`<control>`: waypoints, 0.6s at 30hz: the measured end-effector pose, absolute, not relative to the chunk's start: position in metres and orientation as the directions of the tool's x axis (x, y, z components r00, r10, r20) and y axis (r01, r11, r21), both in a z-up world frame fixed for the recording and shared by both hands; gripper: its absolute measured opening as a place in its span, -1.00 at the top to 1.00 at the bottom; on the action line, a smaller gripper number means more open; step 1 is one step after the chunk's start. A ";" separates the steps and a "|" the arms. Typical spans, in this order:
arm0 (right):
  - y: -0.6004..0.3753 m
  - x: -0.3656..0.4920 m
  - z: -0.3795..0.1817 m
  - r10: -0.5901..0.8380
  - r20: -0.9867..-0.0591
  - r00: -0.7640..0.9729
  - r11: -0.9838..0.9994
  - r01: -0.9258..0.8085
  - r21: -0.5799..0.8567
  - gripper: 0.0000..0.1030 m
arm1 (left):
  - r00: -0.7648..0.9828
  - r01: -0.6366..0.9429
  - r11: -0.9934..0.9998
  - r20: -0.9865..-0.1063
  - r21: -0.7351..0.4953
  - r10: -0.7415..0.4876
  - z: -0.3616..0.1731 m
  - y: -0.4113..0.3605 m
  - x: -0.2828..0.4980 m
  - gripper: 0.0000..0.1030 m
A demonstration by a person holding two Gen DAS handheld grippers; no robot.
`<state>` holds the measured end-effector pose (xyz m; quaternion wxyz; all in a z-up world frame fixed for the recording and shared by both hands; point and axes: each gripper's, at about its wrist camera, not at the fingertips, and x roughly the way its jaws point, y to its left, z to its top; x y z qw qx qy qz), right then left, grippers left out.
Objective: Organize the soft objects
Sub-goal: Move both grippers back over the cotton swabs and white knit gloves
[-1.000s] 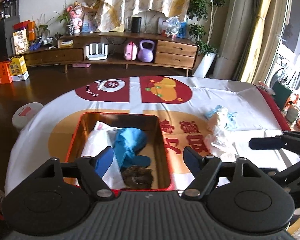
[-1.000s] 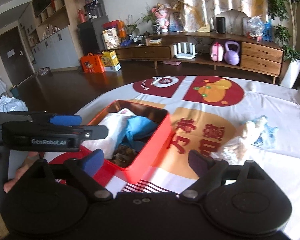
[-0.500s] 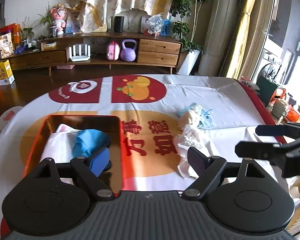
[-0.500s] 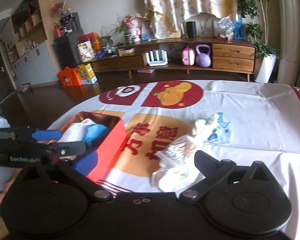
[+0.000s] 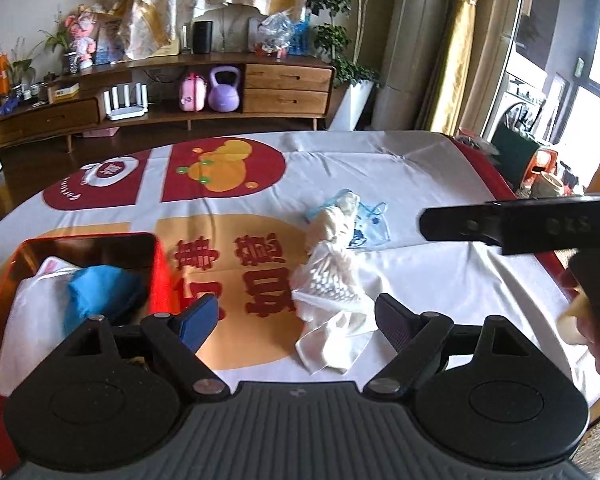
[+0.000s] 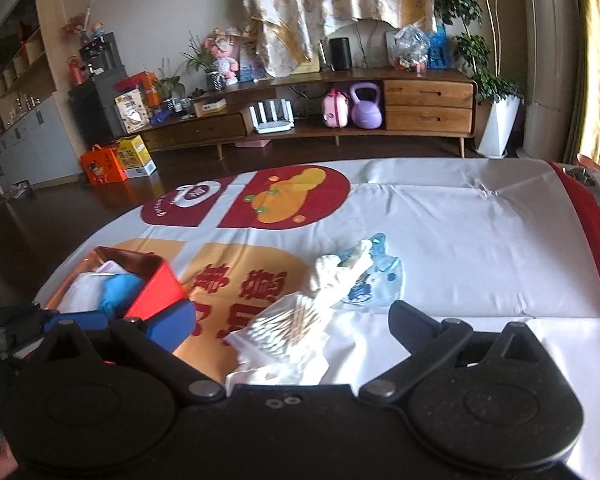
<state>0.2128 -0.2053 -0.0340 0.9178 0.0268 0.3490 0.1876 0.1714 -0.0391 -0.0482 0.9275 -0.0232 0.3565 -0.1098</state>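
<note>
A red box (image 5: 161,268) at the table's left holds a white cloth (image 5: 28,304) and a blue cloth (image 5: 96,292); it also shows in the right wrist view (image 6: 156,288). A pile of soft things lies mid-table: a white cloth (image 5: 332,332), a clear bag of cotton swabs (image 5: 328,276), a cream glove (image 5: 336,216) and a light blue item (image 5: 368,224). My left gripper (image 5: 296,316) is open and empty, just before the white cloth. My right gripper (image 6: 296,320) is open and empty over the swab bag (image 6: 284,324) and also shows in the left wrist view (image 5: 520,228).
The table carries a white cloth with red and orange prints (image 5: 228,172). Its red edge (image 5: 484,172) runs along the right. A wooden sideboard (image 5: 284,88) with a purple kettlebell (image 5: 224,90) stands behind. Boxes (image 6: 116,160) sit on the dark floor.
Both grippers have swung right, away from the red box and toward the pile of soft things. The pile now lies between the fingers of each. Both stay open.
</note>
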 end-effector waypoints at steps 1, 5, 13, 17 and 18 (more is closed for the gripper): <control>-0.206 0.219 -0.037 0.358 -0.637 0.683 0.930 -0.320 0.181 -0.99 | 0.719 0.192 0.974 -0.659 -0.119 -0.222 -0.050 -0.043 0.174 -0.66; -0.211 0.241 -0.045 0.332 -0.656 0.678 0.941 -0.286 0.181 -0.99 | 0.707 0.205 0.973 -0.671 -0.106 -0.222 -0.059 -0.054 0.189 -0.66; -0.207 0.279 -0.063 0.336 -0.689 0.642 0.937 -0.303 0.175 -0.99 | 0.673 0.229 0.969 -0.705 -0.089 -0.224 -0.082 -0.078 0.220 -0.66; -0.200 0.295 -0.073 0.351 -0.708 0.613 0.927 -0.332 0.172 -0.99 | 0.658 0.248 0.965 -0.715 -0.090 -0.236 -0.094 -0.088 0.231 -0.66; -0.198 0.299 -0.077 0.349 -0.714 0.606 0.928 -0.329 0.174 -0.99 | 0.656 0.255 0.963 -0.716 -0.088 -0.239 -0.097 -0.091 0.234 -0.66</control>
